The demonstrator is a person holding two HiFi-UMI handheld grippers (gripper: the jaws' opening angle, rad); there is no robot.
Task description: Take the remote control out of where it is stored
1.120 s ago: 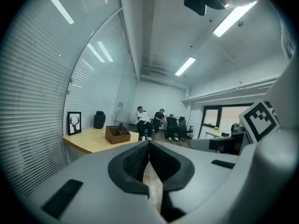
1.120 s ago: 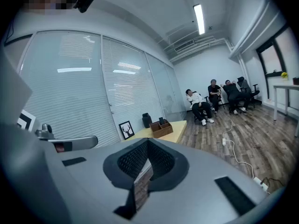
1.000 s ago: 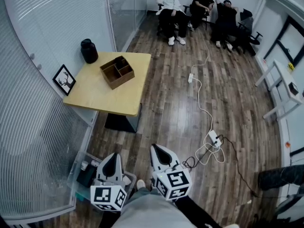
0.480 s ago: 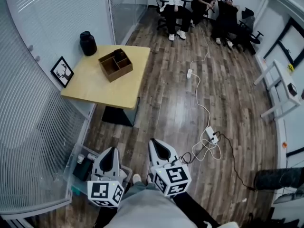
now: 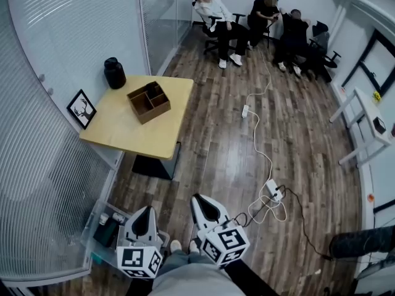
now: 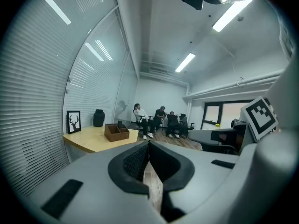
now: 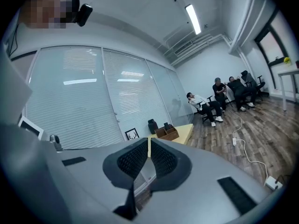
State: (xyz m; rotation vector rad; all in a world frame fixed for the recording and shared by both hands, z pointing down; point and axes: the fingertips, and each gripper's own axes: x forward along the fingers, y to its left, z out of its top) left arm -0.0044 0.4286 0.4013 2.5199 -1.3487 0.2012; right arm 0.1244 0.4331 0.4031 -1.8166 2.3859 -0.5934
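A wooden compartment box [image 5: 149, 102] sits on the light wood table [image 5: 123, 131], far ahead of me at the left. A dark slim object [image 7: 167, 126] stands up out of the box; I cannot tell whether it is the remote. The same box [image 6: 116, 132] shows in the left gripper view. My left gripper [image 5: 143, 211] and right gripper [image 5: 201, 200] are low at the bottom of the head view, over the floor, well short of the table. Both are shut, pads together, with nothing between them [image 6: 148, 144] [image 7: 149, 142].
A black jar [image 5: 114, 73] and a framed deer picture [image 5: 81, 108] stand on the table's far side by the blinds. A white cable with power strips [image 5: 272, 190] runs across the wood floor. Three people [image 5: 259, 17] sit at the far end. A clear bin [image 5: 106, 227] lies by my left.
The head view has shifted slightly: both grippers sit a little lower in the frame and the seated people show more fully. Both grippers stay shut and empty.
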